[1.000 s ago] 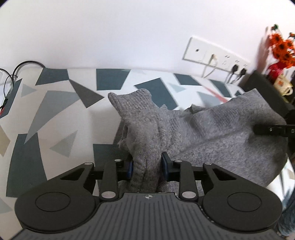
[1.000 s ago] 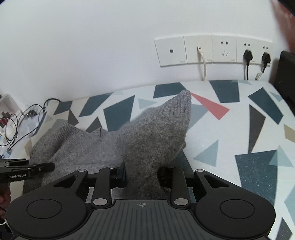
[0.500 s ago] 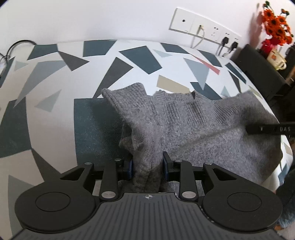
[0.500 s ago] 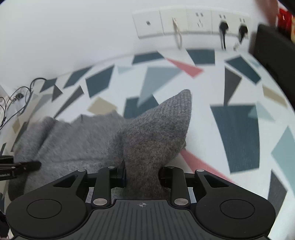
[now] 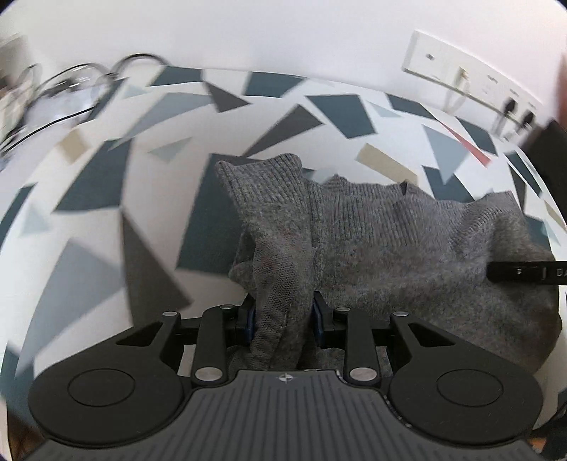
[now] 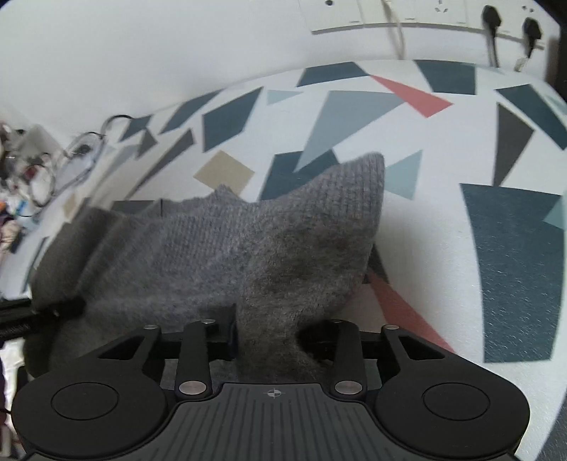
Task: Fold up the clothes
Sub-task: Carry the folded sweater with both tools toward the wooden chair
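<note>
A grey knitted sweater (image 5: pixel 389 241) lies stretched across the patterned table (image 5: pixel 106 220). My left gripper (image 5: pixel 282 312) is shut on a bunched fold at the sweater's left side. In the right wrist view the same sweater (image 6: pixel 248 255) runs leftward, and my right gripper (image 6: pixel 269 333) is shut on its right side; the cloth hides the right pad. A ribbed cuff (image 6: pixel 368 184) stands up beyond the right jaws. Each gripper's black finger shows in the other's view, the right gripper's finger (image 5: pixel 528 273) and the left gripper's finger (image 6: pixel 39 312), both at the sweater's edges.
White wall with a row of sockets (image 6: pixel 418 14) and plugged cables runs behind the table. A tangle of wires (image 6: pixel 42 166) lies at the far left. A dark object (image 5: pixel 549 149) stands at the right edge near the sockets.
Both grippers have sunk toward the table while keeping their hold, and the sweater has come down and spread flatter. The left view has swung leftward, bringing the wires into sight.
</note>
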`<state>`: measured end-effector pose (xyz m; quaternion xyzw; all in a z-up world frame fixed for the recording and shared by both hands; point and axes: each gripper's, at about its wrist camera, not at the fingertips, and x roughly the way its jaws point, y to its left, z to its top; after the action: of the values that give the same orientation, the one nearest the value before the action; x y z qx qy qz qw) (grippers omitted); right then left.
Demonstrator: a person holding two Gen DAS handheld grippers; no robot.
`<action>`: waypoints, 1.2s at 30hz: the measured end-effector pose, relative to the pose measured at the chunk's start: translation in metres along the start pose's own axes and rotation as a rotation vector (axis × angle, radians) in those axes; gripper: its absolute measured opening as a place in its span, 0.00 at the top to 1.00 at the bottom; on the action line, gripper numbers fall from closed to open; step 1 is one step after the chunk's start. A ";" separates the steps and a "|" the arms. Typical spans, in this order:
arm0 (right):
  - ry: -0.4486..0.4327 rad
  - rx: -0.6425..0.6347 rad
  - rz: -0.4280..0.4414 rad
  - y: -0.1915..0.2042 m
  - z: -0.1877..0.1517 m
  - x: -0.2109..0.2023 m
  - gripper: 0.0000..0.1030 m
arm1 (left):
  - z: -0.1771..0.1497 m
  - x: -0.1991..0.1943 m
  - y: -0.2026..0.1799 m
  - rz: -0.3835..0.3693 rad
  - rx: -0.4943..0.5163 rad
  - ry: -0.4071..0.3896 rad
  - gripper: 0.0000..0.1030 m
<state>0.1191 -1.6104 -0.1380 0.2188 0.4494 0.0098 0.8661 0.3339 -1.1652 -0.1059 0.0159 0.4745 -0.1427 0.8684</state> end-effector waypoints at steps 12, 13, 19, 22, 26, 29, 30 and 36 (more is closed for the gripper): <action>-0.034 -0.313 0.374 0.127 0.025 -0.047 0.75 | -0.070 -0.135 0.059 0.179 -0.230 -0.112 0.73; -0.027 -0.337 0.400 0.142 0.024 -0.046 0.75 | -0.080 -0.151 0.073 0.198 -0.275 -0.130 0.73; 0.065 -0.454 0.532 0.255 0.002 -0.027 0.75 | -0.149 -0.230 0.153 0.315 -0.498 -0.230 0.73; 0.116 -0.525 0.576 0.322 -0.021 -0.018 0.75 | -0.192 -0.264 0.190 0.372 -0.591 -0.253 0.73; 0.170 -0.672 0.636 0.421 -0.065 -0.013 0.75 | -0.247 -0.311 0.237 0.422 -0.725 -0.299 0.73; 0.205 -0.757 0.689 0.488 -0.099 -0.012 0.75 | -0.281 -0.343 0.268 0.513 -0.768 -0.330 0.73; 0.217 -0.780 0.707 0.509 -0.110 -0.011 0.75 | -0.292 -0.352 0.278 0.536 -0.794 -0.342 0.73; 0.284 -0.939 0.779 0.612 -0.176 -0.015 0.75 | -0.349 -0.390 0.331 0.621 -0.936 -0.370 0.73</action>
<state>0.0821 -0.9953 0.0228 -0.0406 0.3952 0.5502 0.7344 -0.0633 -0.6998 -0.0100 -0.2559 0.3010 0.3425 0.8524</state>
